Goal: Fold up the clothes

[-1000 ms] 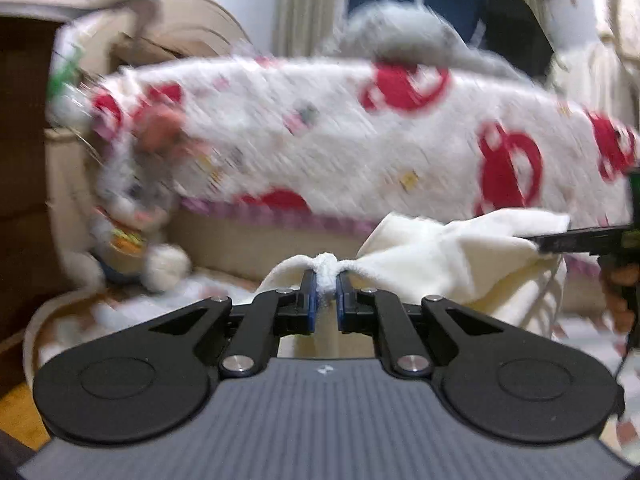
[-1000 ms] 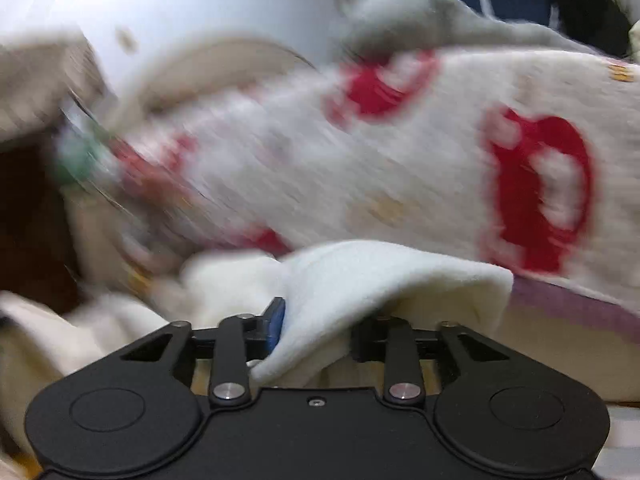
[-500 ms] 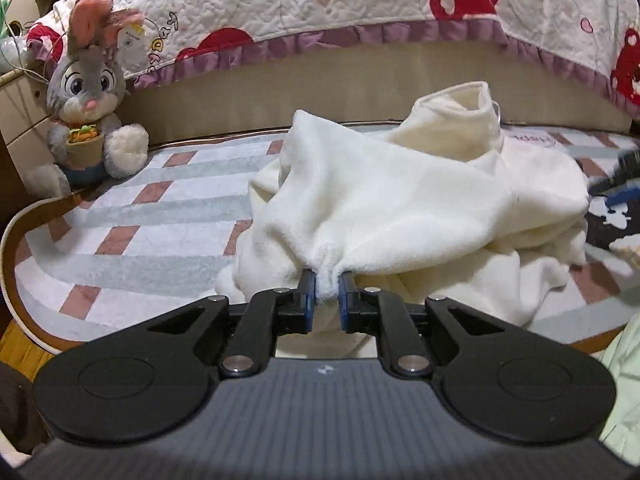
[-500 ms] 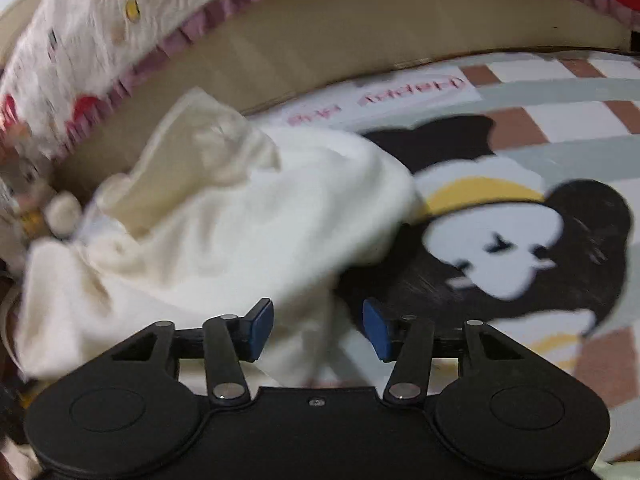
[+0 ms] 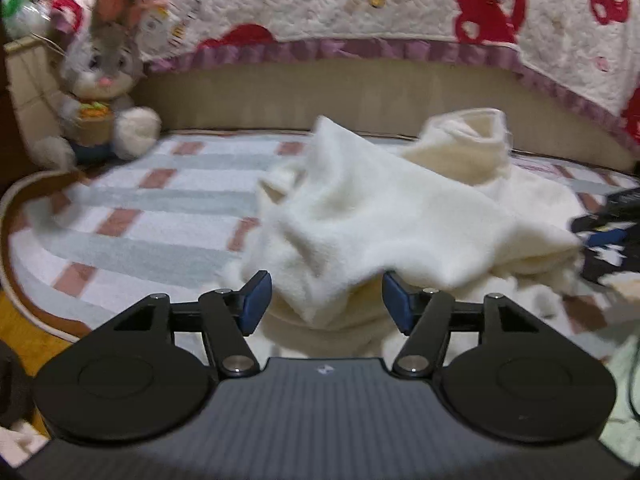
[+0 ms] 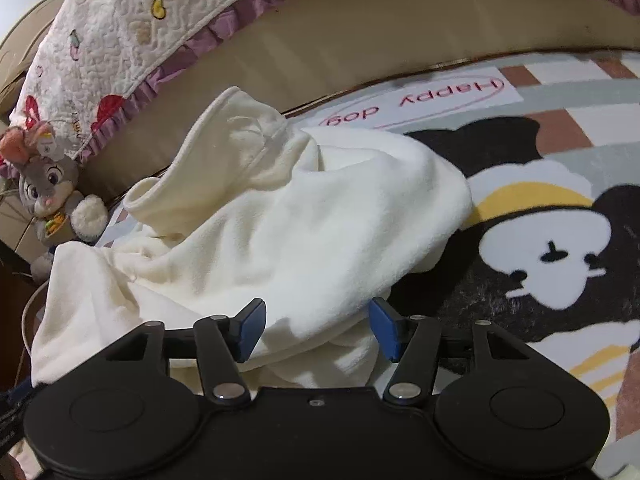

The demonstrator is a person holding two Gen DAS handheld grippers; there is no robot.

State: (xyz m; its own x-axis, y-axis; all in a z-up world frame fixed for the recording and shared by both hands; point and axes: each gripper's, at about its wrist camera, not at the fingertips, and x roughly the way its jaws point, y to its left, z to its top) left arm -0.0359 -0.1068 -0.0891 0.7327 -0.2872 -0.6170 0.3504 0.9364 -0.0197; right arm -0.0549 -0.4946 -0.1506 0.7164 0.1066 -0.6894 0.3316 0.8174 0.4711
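The cream fleece garment [image 6: 280, 216] lies heaped on the patterned rug [image 6: 560, 152] before the sofa — a plush rabbit [image 5: 100, 92] sits well apart. Left gripper [image 5: 326, 306] and right gripper [image 6: 318, 328] are both opening (fabric lies loose between the pads, unpinched). No containers are in sight.

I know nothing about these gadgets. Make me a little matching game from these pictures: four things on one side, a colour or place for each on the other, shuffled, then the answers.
Things:
1. garment
2. plush rabbit
3. quilt
4. rug

Descriptions:
A. white with red shapes and a purple frill, draped above the rest
B. cream, crumpled in a heap
C. grey, sitting at the far left edge
D. striped, with a black and white cartoon figure

Pairs: 1-B, 2-C, 3-A, 4-D
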